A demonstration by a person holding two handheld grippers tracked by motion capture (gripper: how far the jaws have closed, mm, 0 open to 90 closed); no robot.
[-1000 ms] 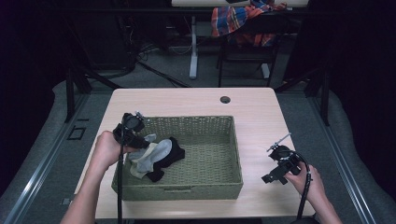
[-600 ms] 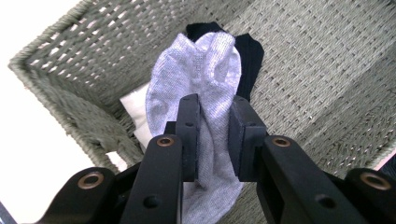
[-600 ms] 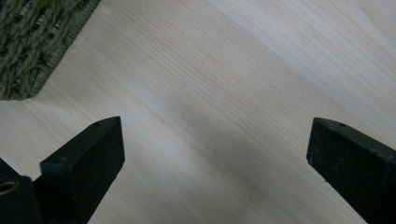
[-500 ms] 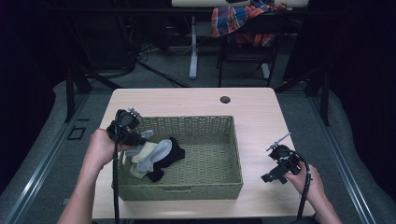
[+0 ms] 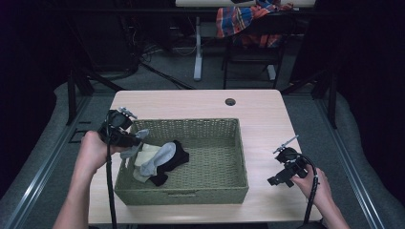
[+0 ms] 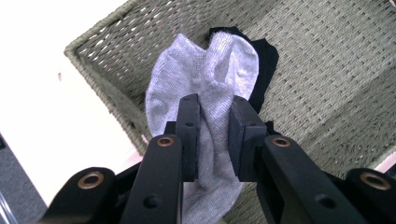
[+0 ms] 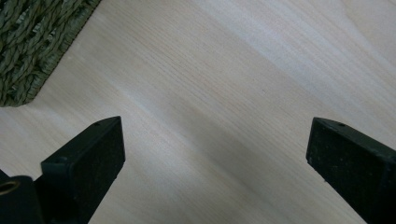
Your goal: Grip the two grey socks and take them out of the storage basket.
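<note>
High view shows a green woven basket (image 5: 205, 191) on a wooden table (image 5: 200, 102). That basket is the landmark for every place told next.

At the basket's left rim, the left gripper (image 5: 125, 139) is pinching a grey sock (image 6: 205, 70). Its two black jaws press on a bunch of the cloth, and the rest of the sock hangs down over the inside of the basket, close to the left wall.

This sock looks soft, floppy and very light. It will not break. It will bend and droop wherever nothing holds it, so a good place to grab is a thick fold near the middle, with plenty of cloth between the jaws. A thin edge could slip out.

Inside the basket, in its left half, lie a pale sock (image 5: 145, 155) and a black sock (image 5: 174, 160), touching each other. The basket's right half is bare.

To the right of the basket, apart from it, the right gripper (image 5: 282, 177) sits low over the table with its jaws spread wide and nothing between them.
</note>
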